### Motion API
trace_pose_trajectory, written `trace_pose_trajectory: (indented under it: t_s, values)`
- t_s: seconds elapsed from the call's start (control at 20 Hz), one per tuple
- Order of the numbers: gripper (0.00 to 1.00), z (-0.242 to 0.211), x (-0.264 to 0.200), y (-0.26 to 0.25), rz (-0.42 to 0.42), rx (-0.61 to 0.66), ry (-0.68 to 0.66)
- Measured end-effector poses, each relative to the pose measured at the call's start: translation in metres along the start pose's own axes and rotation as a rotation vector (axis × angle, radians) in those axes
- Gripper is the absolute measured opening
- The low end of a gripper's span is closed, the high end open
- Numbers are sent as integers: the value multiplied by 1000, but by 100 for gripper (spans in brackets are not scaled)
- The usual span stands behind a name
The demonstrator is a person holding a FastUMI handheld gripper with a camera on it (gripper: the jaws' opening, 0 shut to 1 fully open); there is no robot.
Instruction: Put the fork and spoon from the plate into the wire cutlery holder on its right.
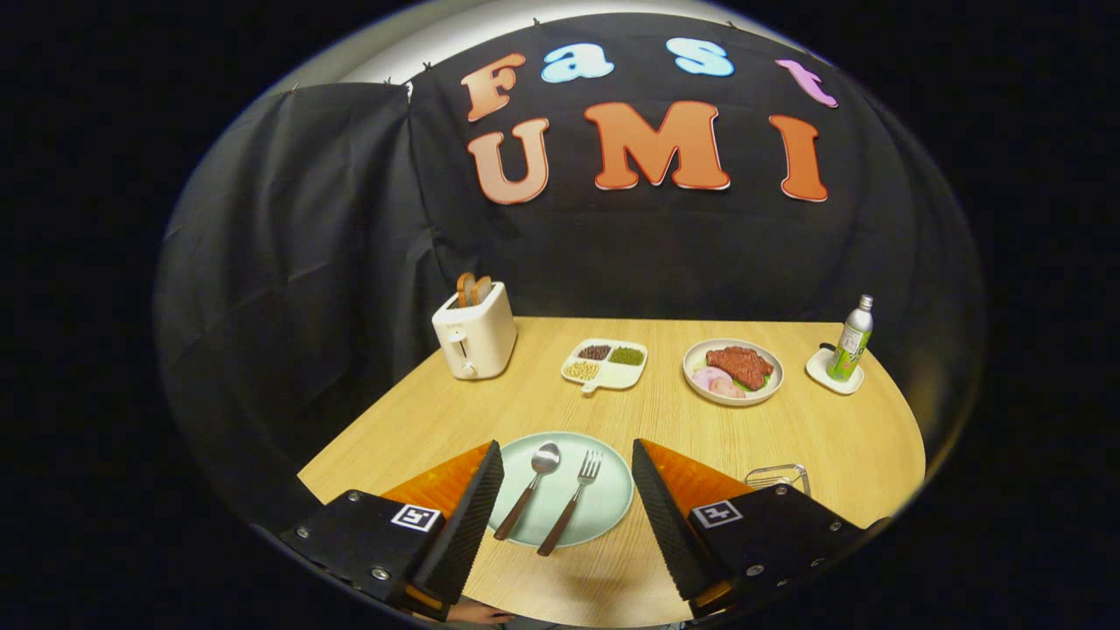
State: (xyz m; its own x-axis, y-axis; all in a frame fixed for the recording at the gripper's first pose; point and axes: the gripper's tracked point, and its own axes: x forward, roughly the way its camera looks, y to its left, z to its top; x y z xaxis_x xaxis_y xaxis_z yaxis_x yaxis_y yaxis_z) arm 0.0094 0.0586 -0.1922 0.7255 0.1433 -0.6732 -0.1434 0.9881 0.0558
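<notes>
A pale green plate (604,507) lies on the wooden table between my two fingers. On it rest a spoon (530,492) on the left and a fork (573,500) on the right, both with brown handles pointing toward me. The wire cutlery holder (777,477) stands to the right of the plate, partly hidden behind my right finger. My gripper (567,459) hovers above the plate, open wide, with nothing held between its fingers.
Farther back on the table (525,411) stand a white toaster (474,334) with bread, a divided dish of beans (605,364), a plate of meat (733,371) and a bottle (851,341) on a white coaster. Black cloth walls the booth behind and at left.
</notes>
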Motion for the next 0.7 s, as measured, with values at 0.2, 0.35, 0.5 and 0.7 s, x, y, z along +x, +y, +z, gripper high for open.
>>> trace_pose_trajectory:
  t_s: [0.2,0.35,0.5,0.7]
  values:
    - [84,-40,20,15,40,-9,207]
    - [81,-67,27,20,58,3,359]
    - [78,-81,35,20,46,-19,443]
    - [74,-98,44,26,57,-32,557]
